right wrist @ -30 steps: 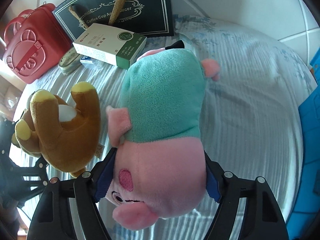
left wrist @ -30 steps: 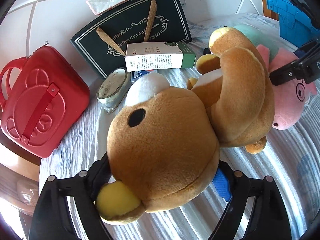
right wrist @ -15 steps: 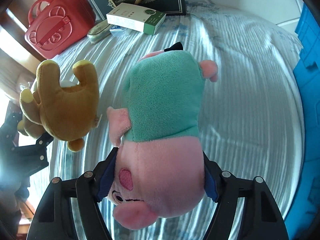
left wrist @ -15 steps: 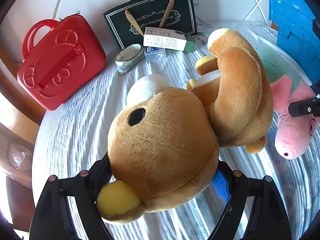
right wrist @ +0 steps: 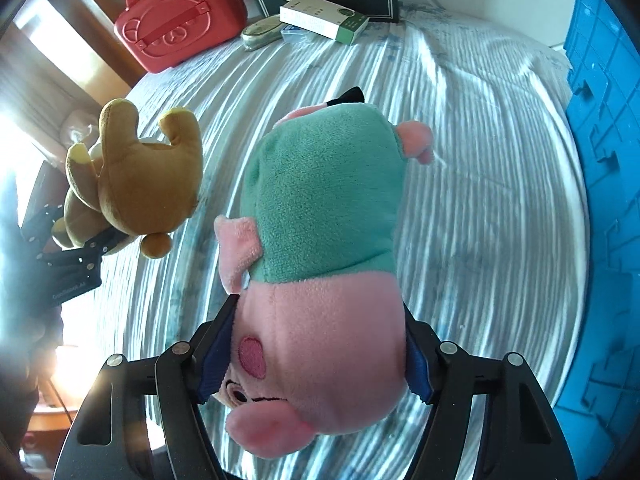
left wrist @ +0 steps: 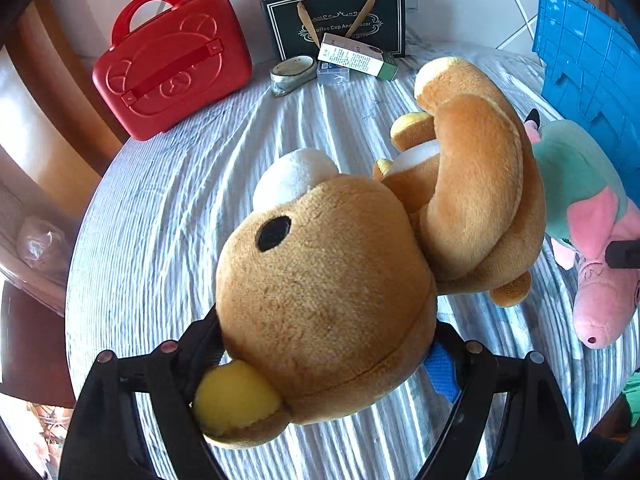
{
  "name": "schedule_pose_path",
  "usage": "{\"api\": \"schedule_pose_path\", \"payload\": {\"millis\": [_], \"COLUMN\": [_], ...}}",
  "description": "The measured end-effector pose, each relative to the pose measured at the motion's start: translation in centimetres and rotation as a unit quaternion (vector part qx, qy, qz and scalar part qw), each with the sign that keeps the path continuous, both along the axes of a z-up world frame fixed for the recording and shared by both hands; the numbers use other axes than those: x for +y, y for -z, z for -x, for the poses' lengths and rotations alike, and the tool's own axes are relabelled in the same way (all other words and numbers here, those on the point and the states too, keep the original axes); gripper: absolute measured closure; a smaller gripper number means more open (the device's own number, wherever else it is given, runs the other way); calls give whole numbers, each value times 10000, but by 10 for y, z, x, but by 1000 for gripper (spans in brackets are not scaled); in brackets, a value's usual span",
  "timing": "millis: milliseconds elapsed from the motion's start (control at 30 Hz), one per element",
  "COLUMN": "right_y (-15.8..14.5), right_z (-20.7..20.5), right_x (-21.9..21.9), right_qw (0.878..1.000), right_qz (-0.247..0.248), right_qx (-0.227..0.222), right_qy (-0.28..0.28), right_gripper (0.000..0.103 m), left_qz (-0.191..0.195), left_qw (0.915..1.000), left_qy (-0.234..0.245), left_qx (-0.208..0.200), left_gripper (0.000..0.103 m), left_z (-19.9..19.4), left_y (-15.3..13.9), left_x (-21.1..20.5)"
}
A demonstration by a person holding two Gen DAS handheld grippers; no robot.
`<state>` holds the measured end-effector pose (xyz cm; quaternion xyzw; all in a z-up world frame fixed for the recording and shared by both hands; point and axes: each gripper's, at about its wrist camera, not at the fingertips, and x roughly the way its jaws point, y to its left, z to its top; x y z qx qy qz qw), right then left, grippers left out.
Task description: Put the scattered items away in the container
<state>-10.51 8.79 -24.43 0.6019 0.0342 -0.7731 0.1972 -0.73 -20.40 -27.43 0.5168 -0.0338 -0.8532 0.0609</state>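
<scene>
My left gripper (left wrist: 326, 354) clamps the brown bear's (left wrist: 332, 280) head above the striped cloth (left wrist: 168, 208). My right gripper (right wrist: 316, 364) squeezes the pink pig (right wrist: 320, 280) by its head, blue bin (right wrist: 604, 200) at three o'clock.

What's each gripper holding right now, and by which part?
The left gripper clamps the brown bear plush by its head; the right gripper clamps the pink pig plush by its head.

Each wrist camera looks forward along its tongs, close above the striped tablecloth (left wrist: 168, 208) (shared, as is the red case (right wrist: 180, 12)).
</scene>
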Motion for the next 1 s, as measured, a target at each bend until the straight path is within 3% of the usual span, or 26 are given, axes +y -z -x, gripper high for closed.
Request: {"api": "schedule_pose_path", "payload": {"millis": [400,700,1000], "right_y": [-43,-78,-103], "right_z": [-35,-43,-47], "right_x": [14,15,22], "right_qw": [9996,9979,9958], "right_qz": [87,239,388], "right_qx": [239,543,745], "right_qy": [-132,-274,-357], "right_gripper": [32,32,32], "left_qz": [4,-54,-90], "left_qw": [9990,9970,9956], "left_qy": [-364,-700,-747], "left_qx": [241,339,549], "left_gripper": [19,19,19], "left_z": [-41,-50,-55], "left_y": [-52,-78,-103], "left_x": [3,-1,10]}}
